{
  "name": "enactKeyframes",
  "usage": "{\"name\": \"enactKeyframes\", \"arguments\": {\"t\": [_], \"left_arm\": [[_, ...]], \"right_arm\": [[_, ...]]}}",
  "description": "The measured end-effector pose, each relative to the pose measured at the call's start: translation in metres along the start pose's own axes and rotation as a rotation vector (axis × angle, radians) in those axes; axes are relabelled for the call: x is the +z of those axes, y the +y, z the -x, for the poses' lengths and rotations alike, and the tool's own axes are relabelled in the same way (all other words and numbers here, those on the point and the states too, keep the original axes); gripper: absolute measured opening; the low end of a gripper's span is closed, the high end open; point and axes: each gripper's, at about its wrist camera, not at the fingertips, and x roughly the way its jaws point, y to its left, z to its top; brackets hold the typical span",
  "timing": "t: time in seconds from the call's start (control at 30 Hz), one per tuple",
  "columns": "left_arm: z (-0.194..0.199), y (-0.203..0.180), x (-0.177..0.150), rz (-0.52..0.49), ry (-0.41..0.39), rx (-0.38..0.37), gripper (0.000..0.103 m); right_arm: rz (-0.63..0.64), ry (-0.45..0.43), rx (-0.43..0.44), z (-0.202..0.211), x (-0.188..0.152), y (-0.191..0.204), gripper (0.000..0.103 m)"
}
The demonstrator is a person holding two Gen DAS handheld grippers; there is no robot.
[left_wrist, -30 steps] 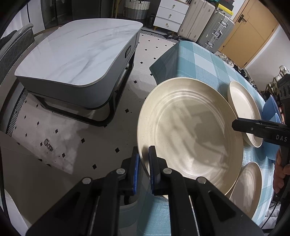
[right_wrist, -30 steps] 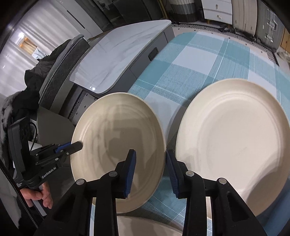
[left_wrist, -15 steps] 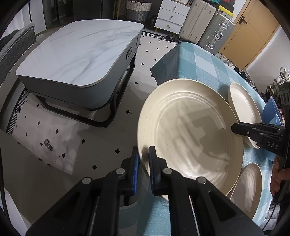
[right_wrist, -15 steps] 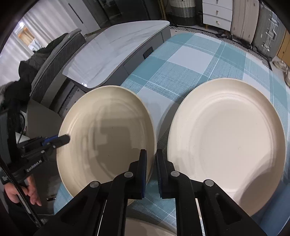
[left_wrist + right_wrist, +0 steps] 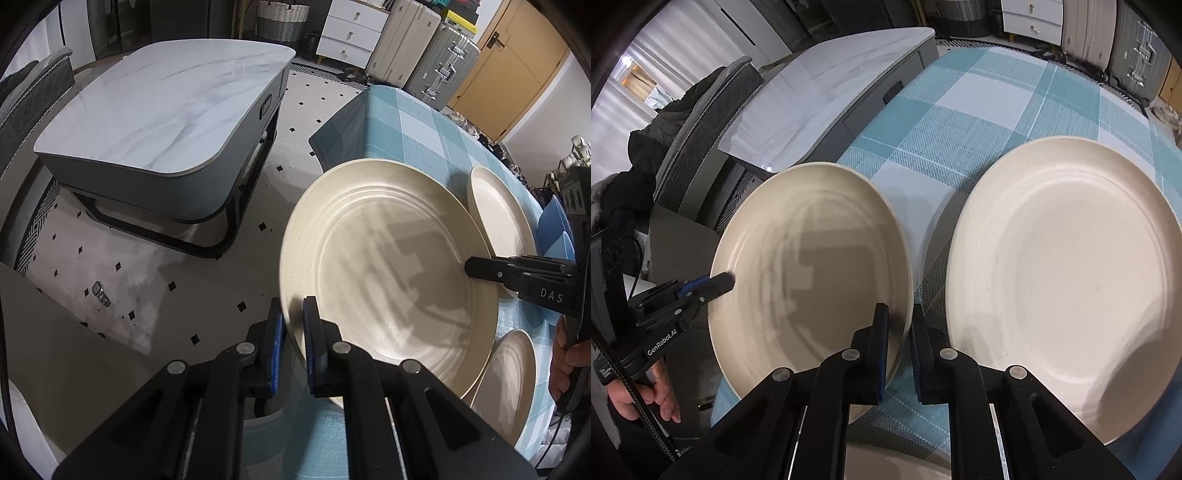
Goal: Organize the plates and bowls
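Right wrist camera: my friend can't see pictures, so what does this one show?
The right claw is pinching the rim of a cream plate, and the left claw grips its far edge. A second cream plate lies beside it on the blue checked tablecloth.

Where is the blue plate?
In the left wrist view, the blue plate sits far right on the checked tablecloth, just behind the smaller cream plate.
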Motion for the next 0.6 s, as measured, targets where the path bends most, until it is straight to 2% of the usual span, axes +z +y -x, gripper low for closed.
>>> {"name": "enactKeyframes", "arguments": {"t": [0.17,0.6], "left_arm": [[0.0,0.0,-0.002,0.018,0.003,-0.001,0.008],[0.014,-0.007,0.002,0.015,-0.003,0.009,0.008]], "right_arm": [[0.046,-0.034,-0.054,0.008,-0.007,0.011,0.011],[-0.003,-0.052,-0.019,0.029,-0.004,0.002,0.009]]}}
